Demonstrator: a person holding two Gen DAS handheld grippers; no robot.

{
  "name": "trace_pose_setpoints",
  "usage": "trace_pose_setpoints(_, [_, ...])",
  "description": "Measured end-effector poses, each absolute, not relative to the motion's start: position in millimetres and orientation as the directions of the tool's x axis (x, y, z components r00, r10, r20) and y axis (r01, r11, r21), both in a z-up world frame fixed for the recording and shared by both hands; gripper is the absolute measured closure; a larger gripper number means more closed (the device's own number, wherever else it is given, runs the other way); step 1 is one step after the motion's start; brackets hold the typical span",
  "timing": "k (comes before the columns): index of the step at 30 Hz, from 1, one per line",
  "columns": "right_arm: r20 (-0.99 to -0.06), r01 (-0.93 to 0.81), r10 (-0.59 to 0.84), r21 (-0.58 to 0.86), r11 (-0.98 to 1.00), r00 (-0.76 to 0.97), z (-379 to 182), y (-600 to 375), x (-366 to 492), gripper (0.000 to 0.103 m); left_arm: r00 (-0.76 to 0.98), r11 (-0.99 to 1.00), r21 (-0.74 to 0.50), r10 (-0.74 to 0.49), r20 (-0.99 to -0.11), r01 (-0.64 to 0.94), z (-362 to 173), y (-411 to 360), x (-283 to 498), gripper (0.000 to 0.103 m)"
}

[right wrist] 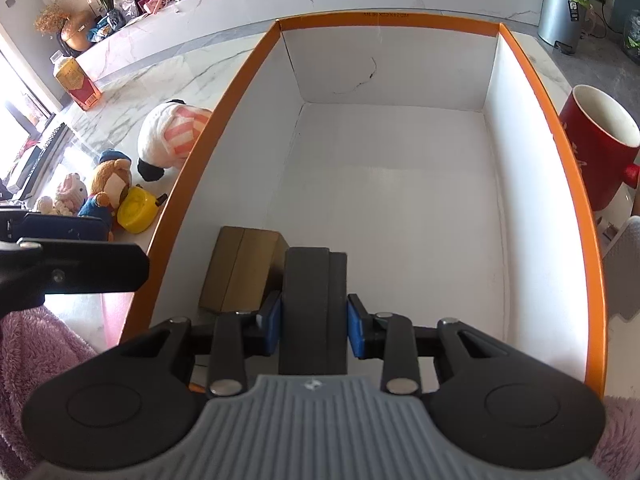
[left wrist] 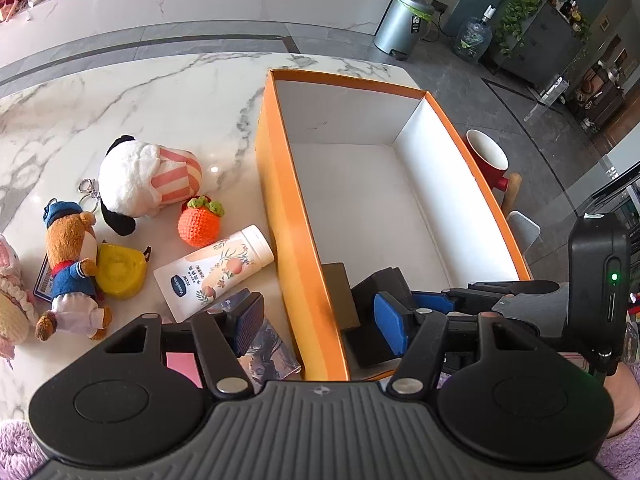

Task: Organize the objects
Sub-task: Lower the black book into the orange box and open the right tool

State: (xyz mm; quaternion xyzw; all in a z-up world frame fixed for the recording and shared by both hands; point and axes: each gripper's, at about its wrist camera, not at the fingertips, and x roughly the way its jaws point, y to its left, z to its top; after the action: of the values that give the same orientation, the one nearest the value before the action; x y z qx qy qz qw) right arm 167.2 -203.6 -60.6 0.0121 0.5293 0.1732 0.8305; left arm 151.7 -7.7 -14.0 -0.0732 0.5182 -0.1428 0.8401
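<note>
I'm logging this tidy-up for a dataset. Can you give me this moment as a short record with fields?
container: orange box on the marble table
in box: brown carton, black block
right gripper: shut on the black block, inside the box
left gripper: open, holding nothing, straddling the box's near wall
still on table: panda plush, bear plush, knitted orange, lotion tube, yellow toy
beside box: red mug
</note>
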Motion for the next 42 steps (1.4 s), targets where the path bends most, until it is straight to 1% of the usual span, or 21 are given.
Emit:
trace_pose_setpoints(3, [-0.88,-0.254,0.306,0.222,0.941,0.364,-61,-202,166,0.066,0.42,0.948,-0.278,-0.318,-0.85,0.155,-16,-4,152,0.031])
trace_pose_setpoints(4, [-0.879,-0.242,0.318,0.242,0.94,0.355,-61,-201,166,0.063,0.419,0.948,-0.279,-0.318,-0.85,0.152,-16,-3,152,0.031])
trace_pose_setpoints(10, [-0.881,-0.171,0.33,0.287,0.942,0.338,-64,-209,167,0.061,0.422,0.948,-0.287,-0.317,-0.849,0.134,-17,4,149,0.031])
trace_pose_setpoints(13, [-0.875,-0.136,0.358,0.332,0.934,0.325,-66,-216,168,0.054,0.425,0.949,-0.292,-0.316,-0.848,0.122,-17,9,147,0.031])
trace_pose_setpoints(14, [-0.87,-0.134,0.366,0.341,0.931,0.33,-65,-217,168,0.048,0.428,0.949,-0.292,-0.314,-0.847,0.119,-17,11,146,0.031])
trace_pose_setpoints(15, [-0.866,-0.13,0.369,0.346,0.929,0.337,-63,-218,167,0.046,0.431,0.95,-0.292,-0.312,-0.847,0.115,-17,13,145,0.031])
trace_pose_setpoints(18, [-0.855,-0.13,0.376,0.354,0.926,0.356,-57,-218,166,0.046,0.442,0.951,-0.293,-0.306,-0.843,0.1,-15,21,141,0.031])
trace_pose_setpoints(19, [-0.852,-0.133,0.38,0.356,0.925,0.36,-55,-218,165,0.047,0.446,0.951,-0.295,-0.305,-0.842,0.094,-14,24,140,0.031])
trace_pose_setpoints(23, [-0.852,-0.145,0.39,0.362,0.921,0.351,-53,-216,164,0.063,0.457,0.952,-0.3,-0.294,-0.839,0.062,-13,37,133,0.031])
trace_pose_setpoints(25, [-0.856,-0.147,0.388,0.359,0.922,0.342,-54,-214,163,0.066,0.461,0.951,-0.305,-0.293,-0.838,0.051,-13,42,130,0.031])
trace_pose_setpoints(28, [-0.857,-0.128,0.388,0.366,0.922,0.339,-54,-216,165,0.066,0.47,0.95,-0.308,-0.293,-0.833,0.045,-11,49,125,0.031])
trace_pose_setpoints(30, [-0.862,-0.143,0.36,0.33,0.933,0.358,-50,-213,164,0.064,0.474,0.95,-0.309,-0.292,-0.831,0.043,-11,53,124,0.031])
trace_pose_setpoints(31, [-0.863,-0.161,0.337,0.298,0.941,0.375,-46,-211,164,0.062,0.476,0.95,-0.309,-0.29,-0.83,0.04,-11,54,123,0.031])
trace_pose_setpoints(32, [-0.862,-0.175,0.321,0.273,0.946,0.392,-42,-209,164,0.058,0.478,0.95,-0.31,-0.29,-0.829,0.038,-12,55,123,0.031])
trace_pose_setpoints(36, [-0.846,-0.205,0.333,0.27,0.941,0.416,-31,-204,175,0.059,0.474,0.949,-0.313,-0.292,-0.831,0.036,-17,56,127,0.031])
trace_pose_setpoints(38, [-0.845,-0.225,0.328,0.253,0.941,0.421,-28,-198,183,0.066,0.467,0.951,-0.308,-0.29,-0.835,0.039,-21,54,131,0.031])
trace_pose_setpoints(42, [-0.86,-0.254,0.325,0.237,0.938,0.394,-35,-182,201,0.075,0.449,0.958,-0.282,-0.273,-0.851,0.049,-29,47,140,0.031])
